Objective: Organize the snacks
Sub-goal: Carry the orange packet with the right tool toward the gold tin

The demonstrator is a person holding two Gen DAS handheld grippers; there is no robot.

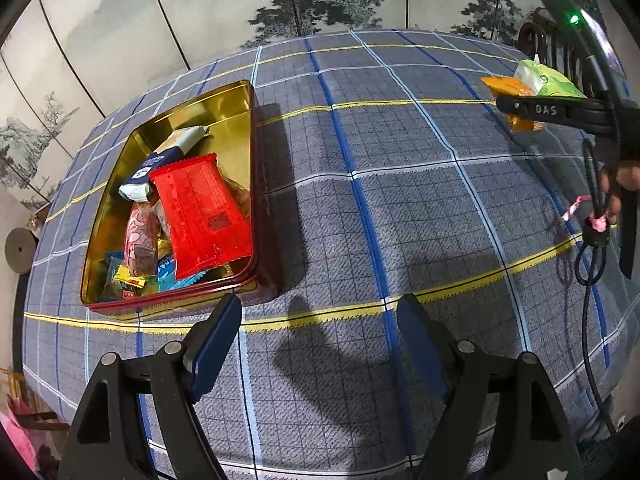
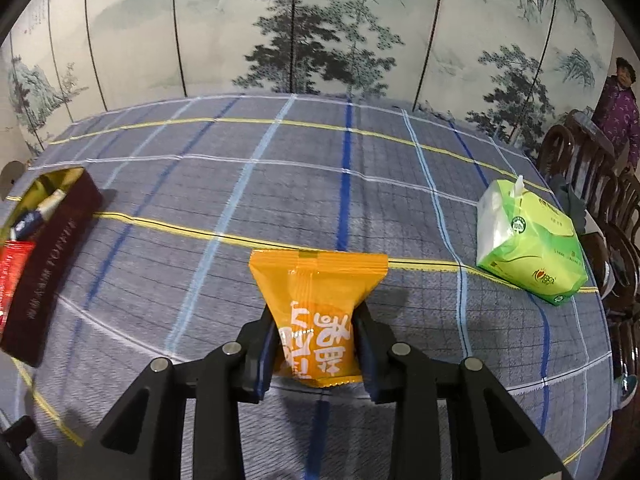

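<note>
- Snacks are sitting piled in a gold-lined tin (image 1: 224, 98) at the left of a desk (image 1: 360, 200) covered in a blue-grey checked cloth; a red packet (image 1: 200, 212) is lying on top of the heap, over a pink wrapper (image 1: 140, 236) and a white-and-navy packet (image 1: 168, 152).
- An orange snack packet (image 2: 316, 312) is being pinched between the two fingers of the right tool (image 2: 316, 344), which is gripping it by its lower half and holding it clear of the cloth, well apart from the tin.
- A green pack of tissues (image 2: 528, 248) is resting on the desk to the right of the orange packet, near dark wooden chairs (image 2: 592, 184).
- The left tool (image 1: 320, 340) is hanging over bare cloth just beside the tin's near corner, its fingers standing wide apart with nothing between them.
- A person in a purple jacket (image 2: 618, 116) is standing at the far right, in front of a painted screen of pine trees (image 2: 320, 40).
</note>
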